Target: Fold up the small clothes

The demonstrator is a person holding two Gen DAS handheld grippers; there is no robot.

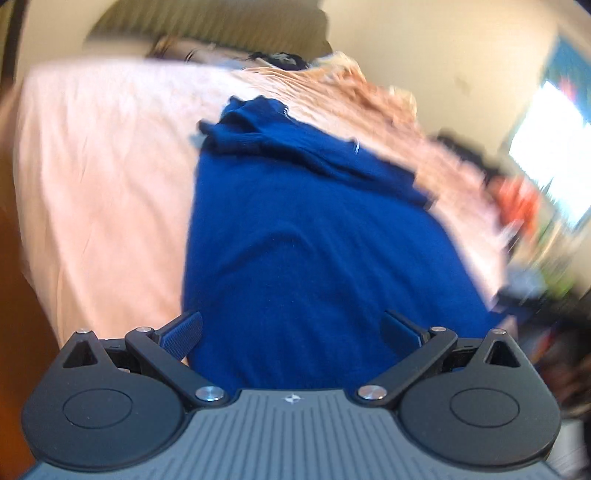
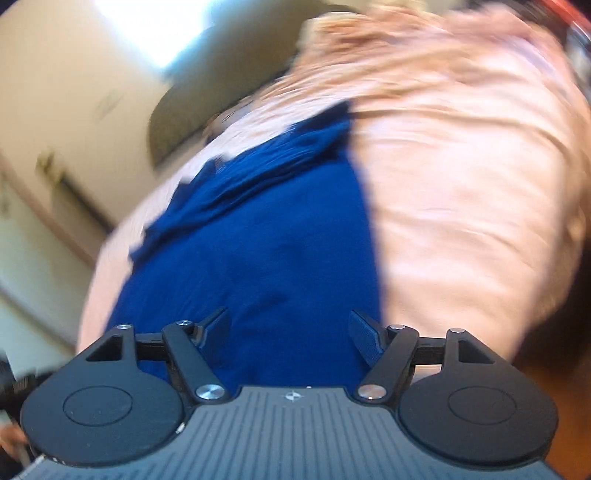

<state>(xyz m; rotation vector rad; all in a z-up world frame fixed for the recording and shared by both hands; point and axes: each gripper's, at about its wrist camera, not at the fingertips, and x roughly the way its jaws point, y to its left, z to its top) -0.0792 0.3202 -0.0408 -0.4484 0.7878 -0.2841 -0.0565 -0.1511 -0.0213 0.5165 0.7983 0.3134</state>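
Observation:
A dark blue garment (image 1: 303, 236) lies spread on a bed with a pale pink sheet (image 1: 99, 158). Its far end is bunched into folds (image 1: 251, 125). My left gripper (image 1: 291, 332) is open over the near left part of the garment, its blue pads wide apart with only flat cloth under them. In the right wrist view the same blue garment (image 2: 258, 240) runs away from me, crumpled at its far end. My right gripper (image 2: 290, 334) is open above the near right part of the garment, close to its right edge. Both views are blurred.
A rumpled peach blanket (image 1: 369, 92) lies along the far right of the bed, with dark items (image 1: 280, 59) behind it. The headboard (image 1: 207, 22) stands against a cream wall. A bright window (image 1: 554, 147) and clutter (image 1: 517, 199) sit at right. Wooden floor (image 2: 565, 417) shows beside the bed.

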